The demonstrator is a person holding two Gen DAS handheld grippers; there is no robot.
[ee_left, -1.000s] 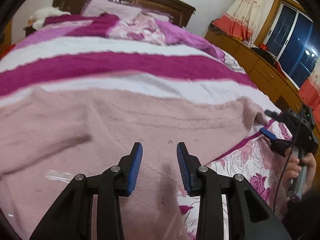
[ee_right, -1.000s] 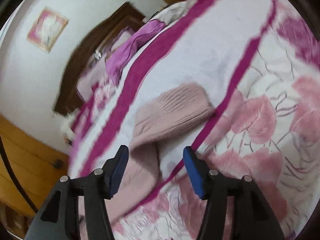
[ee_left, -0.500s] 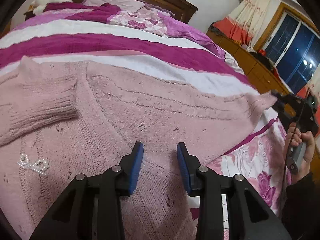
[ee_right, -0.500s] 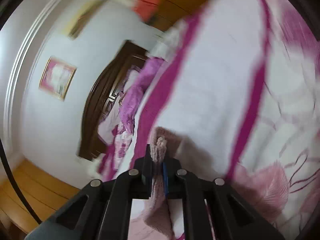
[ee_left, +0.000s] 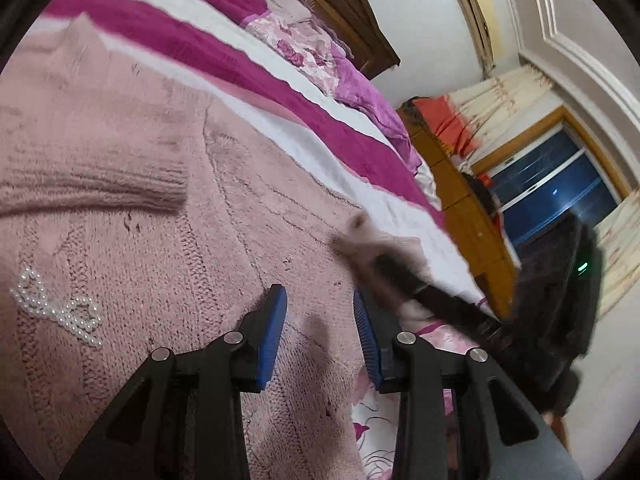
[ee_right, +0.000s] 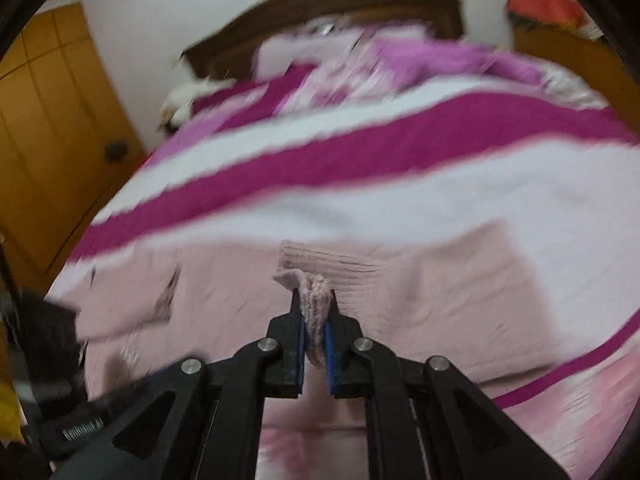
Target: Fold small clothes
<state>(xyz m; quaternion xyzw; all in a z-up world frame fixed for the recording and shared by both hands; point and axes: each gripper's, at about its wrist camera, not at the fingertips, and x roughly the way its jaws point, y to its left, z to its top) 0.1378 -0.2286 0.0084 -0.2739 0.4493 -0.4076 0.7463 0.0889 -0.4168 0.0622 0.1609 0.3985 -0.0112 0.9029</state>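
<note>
A pink knit sweater [ee_left: 168,208] lies spread on the bed, with a pearl bow [ee_left: 56,308] on its front and one ribbed sleeve cuff [ee_left: 120,188] folded across it. My left gripper [ee_left: 320,320] is open and empty, low over the sweater's body. My right gripper [ee_right: 314,316] is shut on the other sleeve's cuff [ee_right: 316,300] and holds it above the sweater [ee_right: 440,292]. In the left wrist view the right gripper [ee_left: 384,268] shows blurred with the pink cuff, just right of my left fingers.
The bed has a magenta and white striped cover [ee_left: 248,76] and a floral sheet [ee_left: 400,400] at the near edge. A dark wooden headboard [ee_right: 340,12] stands at the far end. Orange cabinets [ee_left: 468,208] and a window [ee_left: 556,188] lie to the right.
My right gripper closed on the sleeve cuff and carried it over the sweater toward my left gripper. My left gripper stayed open and tilted.
</note>
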